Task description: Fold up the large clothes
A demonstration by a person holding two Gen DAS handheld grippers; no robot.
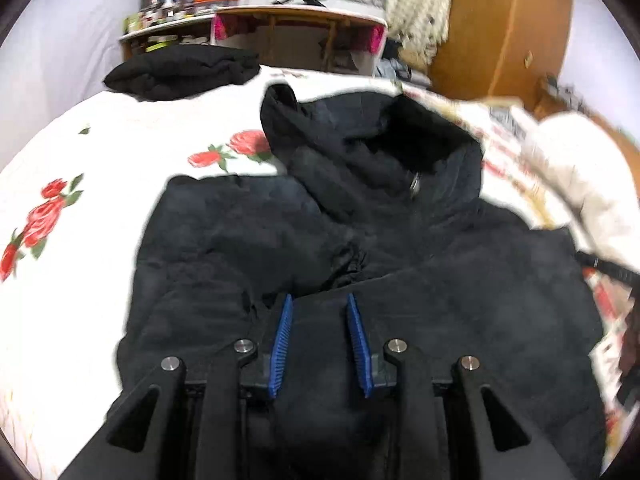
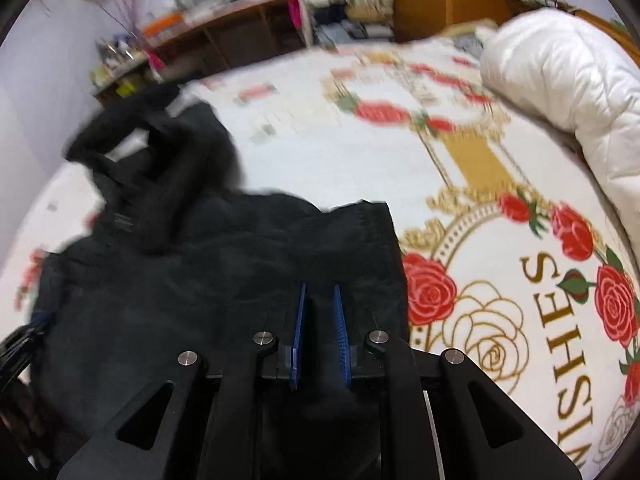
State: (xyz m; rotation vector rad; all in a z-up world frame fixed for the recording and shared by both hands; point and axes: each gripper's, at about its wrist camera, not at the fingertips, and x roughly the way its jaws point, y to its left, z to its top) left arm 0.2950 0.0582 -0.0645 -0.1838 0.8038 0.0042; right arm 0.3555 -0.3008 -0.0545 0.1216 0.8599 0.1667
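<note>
A large black hooded jacket [image 1: 400,248] lies on a bed covered by a white bedspread [image 1: 100,168] printed with red roses. The jacket's long axis runs away from both cameras: its lower body is nearest the cameras and its hood [image 1: 384,140] points toward the far side of the bed. The hood stands partly raised and open, with a small metal zip pull [image 1: 415,184] showing at the collar. Part of the jacket is folded across its front, leaving a diagonal edge over the chest.

The left claw [image 1: 320,336] is low over the near part of the jacket. Its blue ribbed pads [image 1: 282,340] stand somewhat apart with black fabric filling the space between them, and they appear to be gripping that fabric. The right claw [image 2: 320,336] is near the jacket's right edge, its blue pads [image 2: 298,336] close together with dark fabric between them, apparently pinching the cloth. In the right wrist view the jacket [image 2: 200,260] lies to the left, with bare bedspread [image 2: 500,280] to the right showing gold lettering and roses.

A second dark garment, folded [image 1: 184,70], sits at the far left of the bed, apart from the jacket. A white quilted duvet [image 2: 560,80] is bunched at the far right. Beyond the bed is a wooden shelf unit [image 1: 280,28], with cluttered items to its left. The right wrist view is blurred in places.
</note>
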